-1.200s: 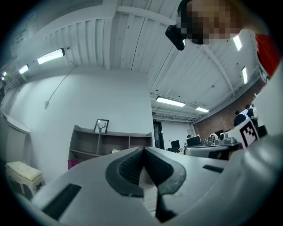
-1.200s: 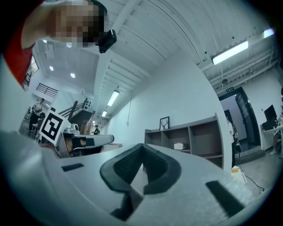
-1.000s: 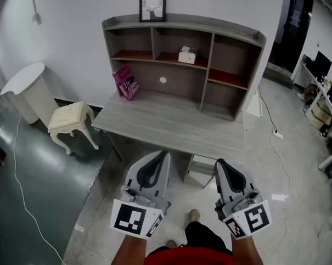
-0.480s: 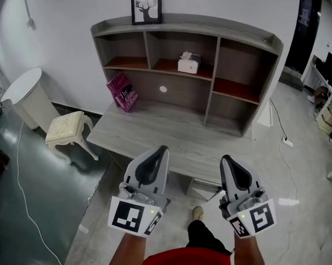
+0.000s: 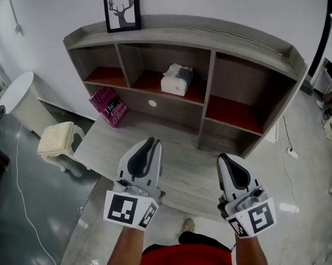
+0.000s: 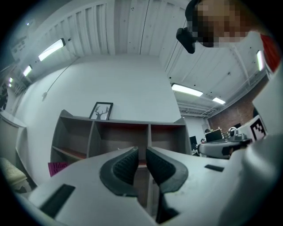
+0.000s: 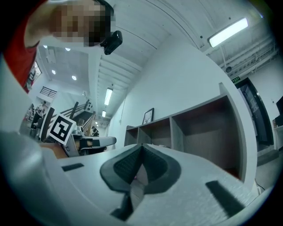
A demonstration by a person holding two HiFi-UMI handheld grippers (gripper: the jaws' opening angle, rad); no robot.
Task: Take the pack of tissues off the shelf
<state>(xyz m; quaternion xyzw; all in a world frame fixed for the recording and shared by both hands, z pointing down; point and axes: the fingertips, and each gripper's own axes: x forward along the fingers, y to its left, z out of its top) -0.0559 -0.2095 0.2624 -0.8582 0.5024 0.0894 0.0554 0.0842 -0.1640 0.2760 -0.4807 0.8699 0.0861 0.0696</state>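
Note:
The pack of tissues (image 5: 176, 79), white with a tuft of tissue on top, stands on the red-brown board in the middle upper compartment of the grey shelf unit (image 5: 209, 72). Both grippers are held low over the desk's front edge, well short of the pack and below it. My left gripper (image 5: 150, 142) points toward the shelf with its jaws shut and nothing between them. My right gripper (image 5: 224, 157) is beside it, also shut and holding nothing. In the left gripper view the gripper (image 6: 142, 150) hides the middle compartment; in the right gripper view the gripper (image 7: 141, 145) covers the lower shelves.
The shelf unit stands on a grey wooden desk (image 5: 106, 151). A pink book (image 5: 107, 106) leans at the desk's back left. A framed deer picture (image 5: 121, 11) sits on top. A cream stool (image 5: 56, 139) and a white round bin (image 5: 19, 97) stand on the floor at left.
The view has closed in on the shelf, which now looks larger and nearer. Both grippers have come forward from above the floor to the desk's front edge, still shut.

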